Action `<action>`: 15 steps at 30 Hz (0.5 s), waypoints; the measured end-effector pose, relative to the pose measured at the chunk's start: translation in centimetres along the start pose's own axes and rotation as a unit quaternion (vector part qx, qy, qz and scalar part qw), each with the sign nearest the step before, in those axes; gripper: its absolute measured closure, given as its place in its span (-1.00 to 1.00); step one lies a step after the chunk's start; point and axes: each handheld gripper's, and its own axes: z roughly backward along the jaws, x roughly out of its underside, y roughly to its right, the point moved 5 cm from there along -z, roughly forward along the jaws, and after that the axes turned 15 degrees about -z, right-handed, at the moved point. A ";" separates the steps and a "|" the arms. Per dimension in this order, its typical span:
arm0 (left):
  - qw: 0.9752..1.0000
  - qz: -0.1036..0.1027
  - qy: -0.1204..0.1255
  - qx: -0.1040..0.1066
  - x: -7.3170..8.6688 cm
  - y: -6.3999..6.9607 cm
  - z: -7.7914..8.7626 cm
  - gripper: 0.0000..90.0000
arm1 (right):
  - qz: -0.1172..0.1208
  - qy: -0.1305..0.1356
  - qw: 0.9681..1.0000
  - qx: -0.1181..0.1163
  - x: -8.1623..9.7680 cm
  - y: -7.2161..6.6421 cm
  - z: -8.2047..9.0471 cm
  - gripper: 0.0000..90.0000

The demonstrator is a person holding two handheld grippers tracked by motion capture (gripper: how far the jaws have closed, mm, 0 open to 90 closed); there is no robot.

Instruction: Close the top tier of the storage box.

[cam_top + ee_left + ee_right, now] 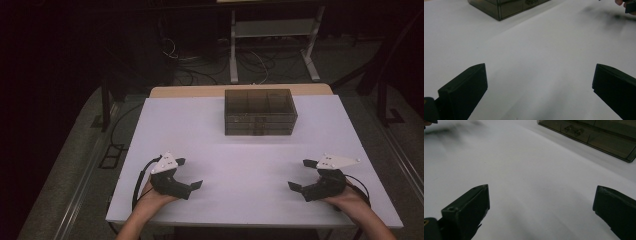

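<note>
Left gripper (189, 173) near the near-left corner of the white table (240, 200), jaws spread wide with nothing between them, tips pointing right and inward toward the table's middle; seen along its own jaws (539, 82) as two black blocks far apart over bare white surface, gripping nothing and touching nothing visible. Held from behind by the left hand (152, 195), forearm entering from the near edge, grey three-cornered plate on top, black cable looping off to the left. Right gripper (302, 175) near the near-right corner, likewise gaping wide and empty, tips pointing left toward the other one; in its own view (541, 202) two black blocks far apart above bare table. Held by the right hand (350, 197), forearm coming in from the near-right, grey plate uppermost, cable curling behind the wrist. Both grippers well apart from each other and from the box. Smoky translucent drawer box (258, 112) standing upright at the far middle of the table, top divided into three compartments, drawer fronts facing near; also at the far left in the left gripper view (506, 6) and at the far right in the right gripper view (596, 135), drawers closed, a small handle on one front, contents too dim to make out
</note>
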 end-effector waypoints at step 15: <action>1.000 -0.001 0.000 0.000 -0.1 0.0 0.0 -1.00 | 0.001 -0.002 1.000 0.001 0.0 0.0 0.0 -0.99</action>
